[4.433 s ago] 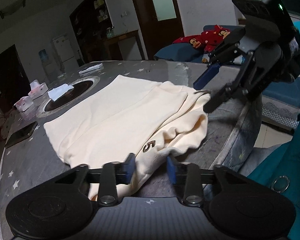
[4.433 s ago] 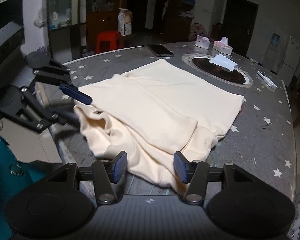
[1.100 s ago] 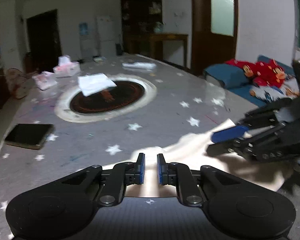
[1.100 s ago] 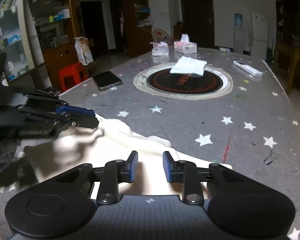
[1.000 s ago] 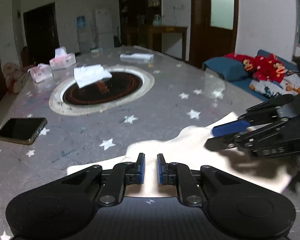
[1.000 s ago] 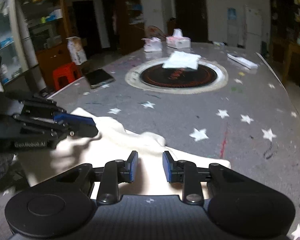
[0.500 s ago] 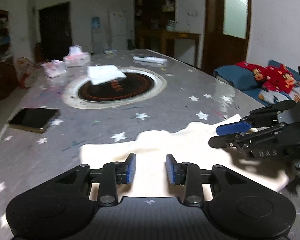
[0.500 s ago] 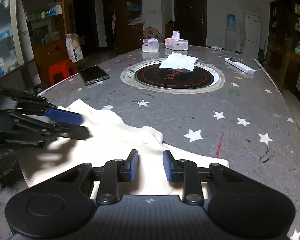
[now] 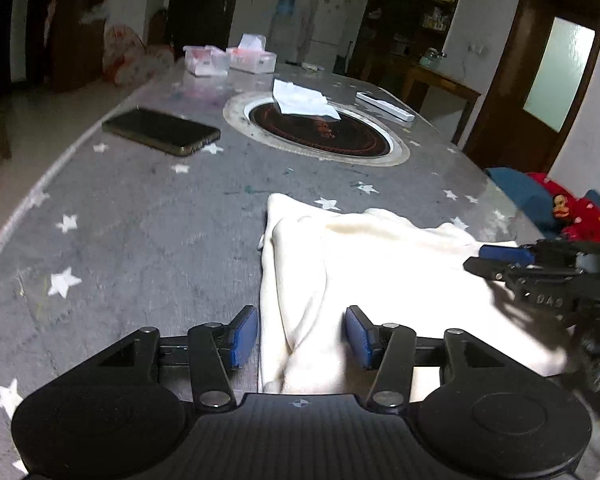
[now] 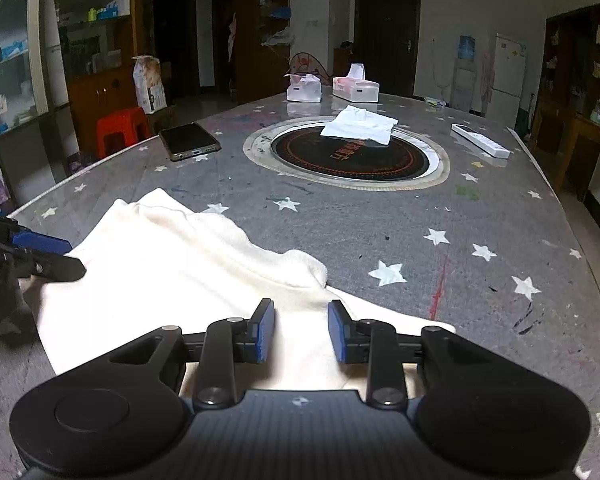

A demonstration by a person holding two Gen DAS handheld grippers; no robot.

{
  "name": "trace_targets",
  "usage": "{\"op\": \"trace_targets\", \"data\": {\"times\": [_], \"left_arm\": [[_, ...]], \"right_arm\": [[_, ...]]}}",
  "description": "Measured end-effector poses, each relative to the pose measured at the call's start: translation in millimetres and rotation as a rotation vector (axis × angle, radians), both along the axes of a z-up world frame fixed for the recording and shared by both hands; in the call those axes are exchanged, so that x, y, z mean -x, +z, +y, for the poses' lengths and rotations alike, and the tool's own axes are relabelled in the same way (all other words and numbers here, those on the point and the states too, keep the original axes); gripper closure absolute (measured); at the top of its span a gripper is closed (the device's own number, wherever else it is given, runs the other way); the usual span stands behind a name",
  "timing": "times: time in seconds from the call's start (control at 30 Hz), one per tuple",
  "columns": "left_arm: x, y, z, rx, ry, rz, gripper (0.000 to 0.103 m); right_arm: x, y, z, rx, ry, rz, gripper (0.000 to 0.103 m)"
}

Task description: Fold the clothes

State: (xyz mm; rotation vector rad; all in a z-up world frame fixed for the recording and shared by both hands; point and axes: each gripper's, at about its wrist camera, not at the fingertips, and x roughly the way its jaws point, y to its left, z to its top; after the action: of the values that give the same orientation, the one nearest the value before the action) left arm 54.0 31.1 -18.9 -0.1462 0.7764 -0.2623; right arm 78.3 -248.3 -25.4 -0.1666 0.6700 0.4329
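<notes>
Cream garment (image 9: 380, 272) lies bunched and folded over on the near part of the grey star-patterned surface (image 9: 140, 216), its folded edge toward the round dark inset (image 9: 320, 132) in the middle of the surface, well short of it. Left tongs (image 9: 302, 336) stand apart, the blue pads on either side of the cloth's near left edge, with fabric between them but not pinched. Right tongs (image 10: 301, 332) also stand apart, over the near right part of the garment (image 10: 188, 264), cloth showing in the gap between the pads. In the left wrist view the right tongs (image 9: 500, 260) reach in from the right, low over the cloth; whether they touch it cannot be told. In the right wrist view the left tongs (image 10: 40, 256) come in from the left at the garment's edge. Beyond the cloth sit a dark phone (image 10: 189, 141), a white cloth (image 10: 360, 125) on the inset, two tissue boxes (image 10: 332, 88) and a white remote (image 10: 480, 141)
</notes>
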Motion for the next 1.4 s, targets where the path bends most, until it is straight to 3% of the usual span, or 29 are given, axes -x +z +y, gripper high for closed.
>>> {"op": "trace_targets", "data": {"times": [0.27,0.53,0.7,0.8,0.97,1.17,1.4], "left_arm": [[25,1,8,0.078,-0.061,0.064,0.063],[86,6,5,0.077,-0.160,0.109,0.063],[112,12,8,0.040,-0.195,0.102,0.060],[118,30,8,-0.006,-0.194,0.024,0.062],[117,50,-4,0.023,-0.233,-0.081,0.053],[94,28,-33,0.029,-0.260,-0.066,0.052],[80,7,-33,-0.004,-0.220,-0.031,0.052]], "right_arm": [[14,1,2,0.046,0.033,-0.002,0.072],[61,5,1,0.056,0.095,0.015,0.072],[101,11,-9,0.025,0.103,0.019,0.069],[122,22,-17,-0.001,0.097,0.001,0.068],[157,36,-20,-0.059,0.154,-0.010,0.066],[178,25,-18,-0.099,0.178,0.025,0.066],[183,15,-47,-0.161,0.127,0.076,0.066]]}}
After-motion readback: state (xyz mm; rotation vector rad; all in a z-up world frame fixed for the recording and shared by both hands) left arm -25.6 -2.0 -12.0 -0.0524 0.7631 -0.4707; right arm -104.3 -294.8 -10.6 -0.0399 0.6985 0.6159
